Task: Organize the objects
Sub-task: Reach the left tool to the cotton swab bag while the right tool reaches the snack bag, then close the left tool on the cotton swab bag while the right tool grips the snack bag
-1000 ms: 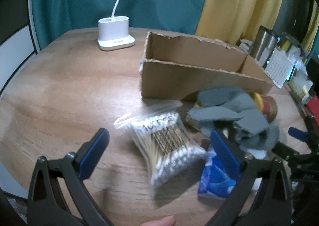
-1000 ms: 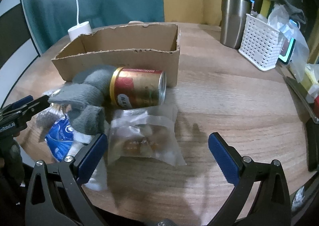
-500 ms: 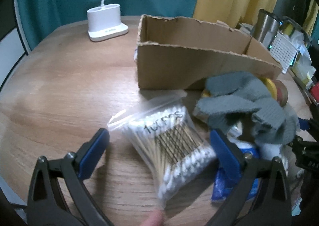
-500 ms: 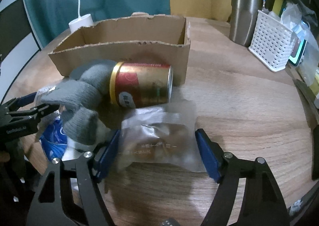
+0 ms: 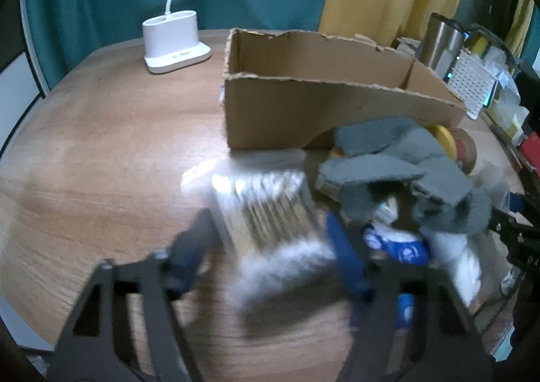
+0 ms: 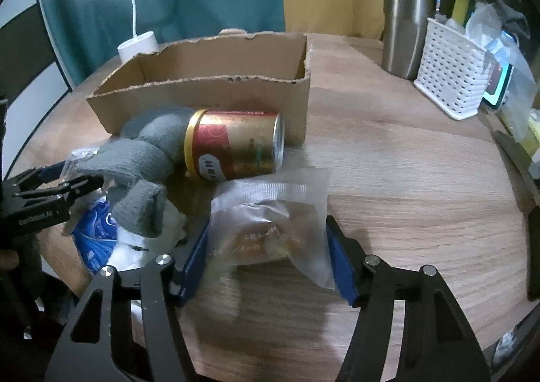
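Note:
A clear bag of cotton swabs point(image 5: 270, 203) lies on the round wooden table, blurred, between the blue pads of my left gripper point(image 5: 266, 226). Its jaws are closing and the pads touch the bag's sides. In the right wrist view a clear snack bag point(image 6: 270, 226) sits between the pads of my right gripper point(image 6: 266, 233), whose jaws are also closing against its edges. Behind both stands an open, torn cardboard box point(image 6: 202, 95). A red and gold can point(image 6: 233, 145) lies on its side before the box, beside a grey glove point(image 6: 145, 159) and a blue packet point(image 6: 96, 230).
A white lamp base point(image 5: 172, 41) stands at the table's far left. A steel tumbler point(image 6: 405, 27) and a white plastic basket point(image 6: 452, 78) with clutter fill the far right. A dark flat object point(image 6: 533, 247) lies at the right edge.
Both grippers have narrowed from wide open onto their bags. The left one came in around the cotton swab bag, the right one around the snack bag.

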Demonstrator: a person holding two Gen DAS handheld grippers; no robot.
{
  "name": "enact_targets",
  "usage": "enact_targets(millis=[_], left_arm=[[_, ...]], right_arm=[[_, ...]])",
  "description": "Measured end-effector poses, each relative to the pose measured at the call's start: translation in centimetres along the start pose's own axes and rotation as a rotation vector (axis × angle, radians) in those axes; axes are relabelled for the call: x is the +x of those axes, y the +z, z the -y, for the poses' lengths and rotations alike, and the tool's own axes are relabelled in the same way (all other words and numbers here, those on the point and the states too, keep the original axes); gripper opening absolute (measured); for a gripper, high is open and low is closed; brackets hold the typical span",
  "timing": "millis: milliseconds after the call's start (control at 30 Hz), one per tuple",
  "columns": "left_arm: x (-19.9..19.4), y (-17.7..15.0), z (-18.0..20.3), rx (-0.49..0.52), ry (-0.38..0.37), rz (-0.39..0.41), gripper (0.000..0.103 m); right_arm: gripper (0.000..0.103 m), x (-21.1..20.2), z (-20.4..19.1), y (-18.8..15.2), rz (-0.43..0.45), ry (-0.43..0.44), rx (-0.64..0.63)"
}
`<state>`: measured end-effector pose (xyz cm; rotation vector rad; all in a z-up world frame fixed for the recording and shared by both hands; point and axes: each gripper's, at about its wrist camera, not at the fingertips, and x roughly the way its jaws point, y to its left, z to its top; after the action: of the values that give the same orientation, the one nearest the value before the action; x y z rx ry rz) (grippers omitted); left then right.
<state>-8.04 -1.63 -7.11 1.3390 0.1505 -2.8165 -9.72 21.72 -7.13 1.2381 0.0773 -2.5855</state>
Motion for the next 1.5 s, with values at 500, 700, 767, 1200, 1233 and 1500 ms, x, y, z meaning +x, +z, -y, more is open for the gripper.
enact_targets(millis=[500,700,767,1200,1233,1500], left_arm=[[-1.2,-0.4,0.1,-0.002,-0.029,0.027,0.051],[-2.1,-0.3,0.0,-0.016,-0.037,0.042,0.051],[-2.6,-0.2,-0.1,-0.017,-0.035,0.050,0.051],[-5.9,1.4,-0.7,-0.032,-0.035,0.111,0.051],[-6.1,1.6,-0.7,-0.032,-0.035,0.115,0.051],[-7.8,3.1,-0.4,-0.023,-0.038,0.165,0.051]], right_arm=[[0.064,-2.3,0.7,0.1,0.056,-0.031,0.018],[0.064,-3.0,0.7,0.4,0.072,-0.035,0.019],[0.064,-3.1,0.8,0.5,0.075,-0.036,0.020],[0.064,-4.7,0.6,2.1,0.115,-0.027,0.018],[0.064,-4.8,0.6,2.2,0.117,-0.026,0.018],[0.064,-5.3,0.4,3.5,0.133,-0.016,0.016]])
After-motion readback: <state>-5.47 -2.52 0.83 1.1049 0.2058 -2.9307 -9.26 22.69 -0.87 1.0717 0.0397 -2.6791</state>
